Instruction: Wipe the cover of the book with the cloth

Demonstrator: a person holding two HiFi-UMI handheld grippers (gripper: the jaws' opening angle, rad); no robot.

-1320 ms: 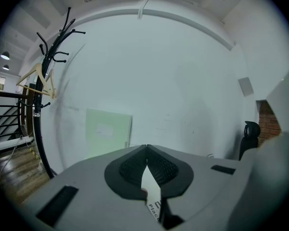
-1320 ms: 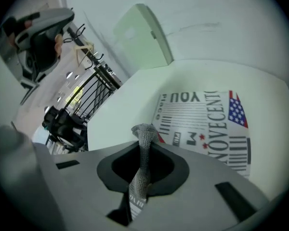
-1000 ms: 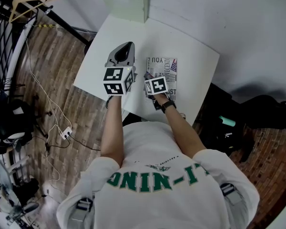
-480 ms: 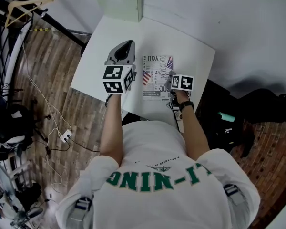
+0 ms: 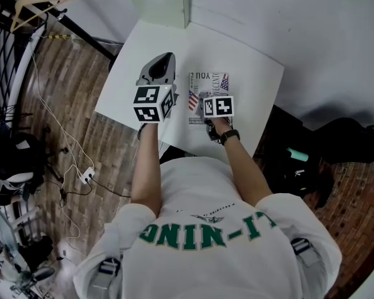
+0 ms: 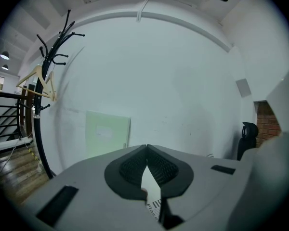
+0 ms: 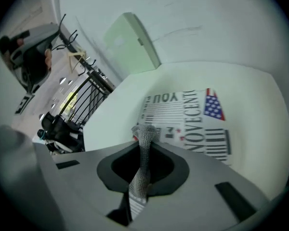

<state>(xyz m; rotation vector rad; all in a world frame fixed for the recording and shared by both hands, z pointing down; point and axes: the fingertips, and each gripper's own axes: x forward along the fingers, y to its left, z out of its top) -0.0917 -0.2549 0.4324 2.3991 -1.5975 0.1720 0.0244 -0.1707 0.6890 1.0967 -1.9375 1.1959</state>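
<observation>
- the right gripper [image 7: 145, 146] has slid back from the right edge of the book [image 5: 207, 85] toward its middle. a second ago it sat over the left part, so it has gone left, right and halfway back.
- we read that as side-to-side strokes, so wiping looks under way. we judge only the lower half of the cover has been covered so far.
- its jaws are clenched on the grey knit cloth [image 7: 140, 174], which sticks out past the tips as a narrow strip over the printed cover.
- the left gripper [image 6: 147, 152] hasn't moved. it hangs over the bare desk [image 5: 143, 48] just left of the book, jaws pressed together with nothing in them.
- the book lies flat on the white desk, right of centre and near the front edge. it hasn't shifted, and the pale green box [image 5: 157, 2] stands well behind it.
- hard to make out: whether the cloth actually touches the cover. the right gripper view looks along the strip and shows no clear contact.
- in the head view the marker cube covers the cloth and the middle of the book.
- the near edge of the book is hidden behind the jaws in the right gripper view. the left gripper view shows only a sliver of print.
- how much cloth there is can't be told.
</observation>
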